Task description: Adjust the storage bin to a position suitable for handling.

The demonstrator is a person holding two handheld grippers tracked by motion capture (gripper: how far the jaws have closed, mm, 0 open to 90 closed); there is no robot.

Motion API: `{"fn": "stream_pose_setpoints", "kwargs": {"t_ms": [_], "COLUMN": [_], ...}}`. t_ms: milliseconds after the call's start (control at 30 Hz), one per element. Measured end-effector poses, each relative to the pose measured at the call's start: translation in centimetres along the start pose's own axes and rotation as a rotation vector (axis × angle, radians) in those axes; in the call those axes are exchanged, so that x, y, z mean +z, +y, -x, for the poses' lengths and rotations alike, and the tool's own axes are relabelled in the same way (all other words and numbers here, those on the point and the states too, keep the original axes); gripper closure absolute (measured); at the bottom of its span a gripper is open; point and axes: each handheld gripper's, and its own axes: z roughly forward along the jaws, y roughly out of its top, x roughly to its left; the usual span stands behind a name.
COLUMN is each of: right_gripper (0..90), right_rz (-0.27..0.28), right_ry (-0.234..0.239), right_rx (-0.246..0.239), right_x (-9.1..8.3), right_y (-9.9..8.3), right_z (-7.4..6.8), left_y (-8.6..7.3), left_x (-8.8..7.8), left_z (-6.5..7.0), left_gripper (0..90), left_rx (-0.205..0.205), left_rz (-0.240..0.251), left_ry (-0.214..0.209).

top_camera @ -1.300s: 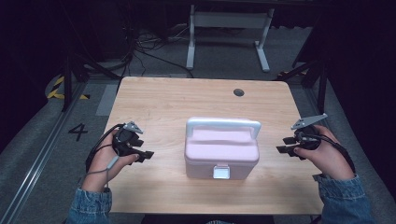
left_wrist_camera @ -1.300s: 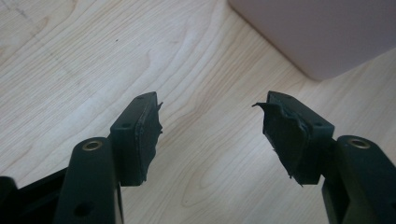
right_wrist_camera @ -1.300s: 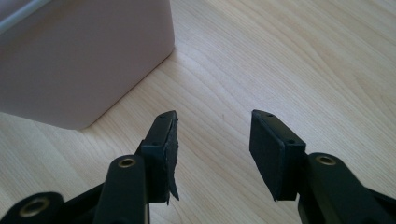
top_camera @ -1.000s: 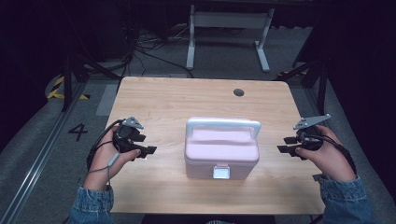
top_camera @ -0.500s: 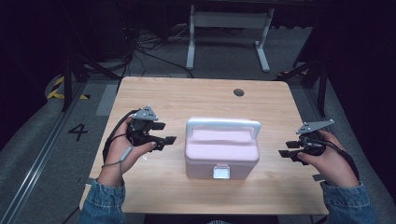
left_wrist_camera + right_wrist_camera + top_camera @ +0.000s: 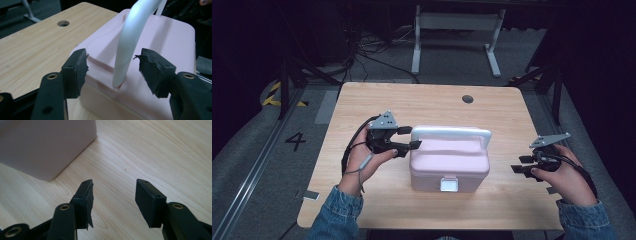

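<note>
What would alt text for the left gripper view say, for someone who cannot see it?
Two black jaws of the left gripper stand open on either side of the white handle of a pink box, where the handle meets the lid, not touching it. The box sits on a light wooden table with a round hole.

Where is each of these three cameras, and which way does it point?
High view: above the person's side, looking forward and down on the table; both forearms, the left gripper and the right gripper show.
Left gripper view: rides the left gripper, looking along its jaws at the pink box and its white handle.
Right gripper view: rides the right gripper, looking down at bare tabletop.
Shared: all three views show the pink box.
</note>
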Motion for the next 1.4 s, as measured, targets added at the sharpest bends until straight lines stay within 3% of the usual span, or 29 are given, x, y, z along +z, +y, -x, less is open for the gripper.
{"fn": "stream_pose_setpoints", "kwargs": {"t_ms": [200,333,633,867,933,1400], "right_gripper": [49.7,49.5,49.0,49.4,49.6,51.1], "right_rz": [0.0,-0.006,0.003,0.021,0.027,0.092], "right_ry": [-0.008,-0.008,-0.006,-0.009,-0.01,-0.001], "right_rx": [0.007,0.015,0.02,0.019,0.024,0.022], "right_x": [-0.2,-0.1,-0.1,-0.5,-0.8,-2.3], "right_y": [-0.4,-0.4,-0.5,-0.4,-0.4,-0.2], "right_z": [0.0,-0.1,-0.1,-0.2,-0.2,-0.4], "left_y": [0.2,0.2,1.0,1.4,1.6,2.7], "left_x": [1.4,2.2,1.4,1.2,1.2,1.1], "left_z": [0.2,0.5,0.9,1.0,0.9,0.1], "left_gripper": [49.4,56.2,71.4,71.8,71.7,71.2], "left_rx": [-0.003,-0.018,-0.017,0.004,0.017,-0.027], "left_rz": [0.004,0.023,0.061,0.041,0.057,0.068], "left_ry": [-0.016,-0.004,0.014,0.028,0.035,0.028]}}
